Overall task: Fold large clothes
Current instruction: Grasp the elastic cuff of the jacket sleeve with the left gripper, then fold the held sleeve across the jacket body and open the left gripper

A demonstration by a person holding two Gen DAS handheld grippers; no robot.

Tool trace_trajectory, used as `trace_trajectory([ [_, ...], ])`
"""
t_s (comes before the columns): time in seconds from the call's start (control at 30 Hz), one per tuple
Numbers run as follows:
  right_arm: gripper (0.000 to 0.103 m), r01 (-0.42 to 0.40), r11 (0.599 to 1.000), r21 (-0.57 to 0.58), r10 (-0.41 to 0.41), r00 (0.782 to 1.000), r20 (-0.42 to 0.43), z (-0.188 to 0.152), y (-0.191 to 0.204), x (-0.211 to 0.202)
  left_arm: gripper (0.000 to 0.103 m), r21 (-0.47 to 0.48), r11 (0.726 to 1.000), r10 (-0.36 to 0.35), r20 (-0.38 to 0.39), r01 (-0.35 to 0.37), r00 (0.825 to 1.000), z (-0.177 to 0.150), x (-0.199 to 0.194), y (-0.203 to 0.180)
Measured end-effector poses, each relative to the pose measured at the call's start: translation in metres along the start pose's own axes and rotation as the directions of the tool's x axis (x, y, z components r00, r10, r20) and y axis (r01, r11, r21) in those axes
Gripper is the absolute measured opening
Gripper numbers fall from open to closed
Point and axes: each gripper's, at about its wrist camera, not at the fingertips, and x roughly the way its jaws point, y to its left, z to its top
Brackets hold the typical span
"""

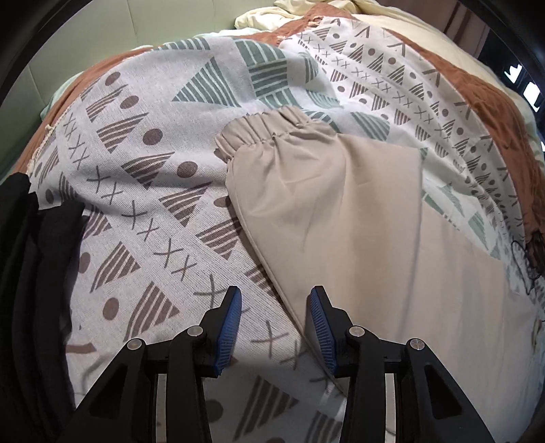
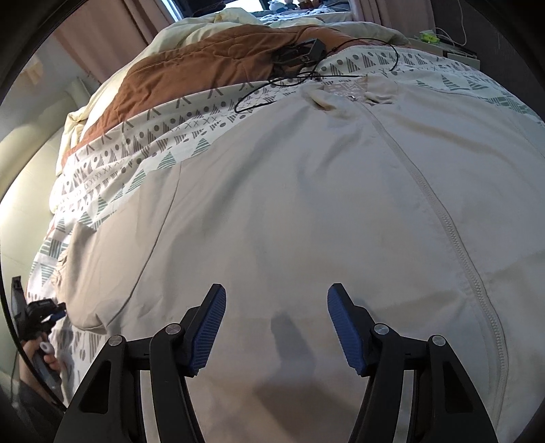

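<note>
A beige zip jacket (image 2: 306, 204) lies spread flat on a patterned bedspread (image 1: 143, 211), zipper (image 2: 442, 211) up and collar (image 2: 351, 98) at the far end. Its sleeve (image 1: 340, 211) runs across the left wrist view and ends in a gathered elastic cuff (image 1: 259, 133). My left gripper (image 1: 275, 296) hovers open over the sleeve's near edge, one finger above the bedspread, the other above the beige cloth. My right gripper (image 2: 276, 296) hangs open over the jacket's body, left of the zipper, nothing between its pads. The right wrist view shows the left gripper (image 2: 44, 313) at its left edge, held by a hand (image 2: 46, 357).
A pile of black cloth (image 1: 34, 272) lies at the bed's left side. A brown quilt (image 2: 190, 68) and a cream duvet (image 1: 272, 13) are bunched at the far end. A black device (image 2: 299, 51) with a thin cable (image 2: 272, 88) sits beyond the collar.
</note>
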Motion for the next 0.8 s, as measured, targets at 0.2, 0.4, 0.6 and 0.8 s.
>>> trace_trajectory([
  [0.2,0.036,-0.157,0.986,-0.053,0.156,0.988,-0.013,0.006,0.032,0.007,0.002,0.0,0.999,-0.035,0.051,0.035,0.998,0.009,-0.011,0.001],
  [0.4,0.016,-0.292,0.953,-0.076,0.281,0.951,-0.13,-0.005,0.074,0.033,0.001,0.083,0.992,-0.107,0.176,0.093,0.979,0.023,-0.084,-0.023],
  [0.6,0.015,-0.385,0.92,-0.069,0.364,0.908,-0.206,-0.018,0.104,0.055,0.001,0.144,0.975,-0.198,0.231,0.167,0.953,0.03,-0.146,-0.047],
  [0.8,0.01,-0.454,0.891,-0.015,0.435,0.863,-0.255,-0.029,0.118,0.07,0.001,0.223,0.948,-0.281,0.258,0.226,0.924,0.025,-0.19,-0.076],
])
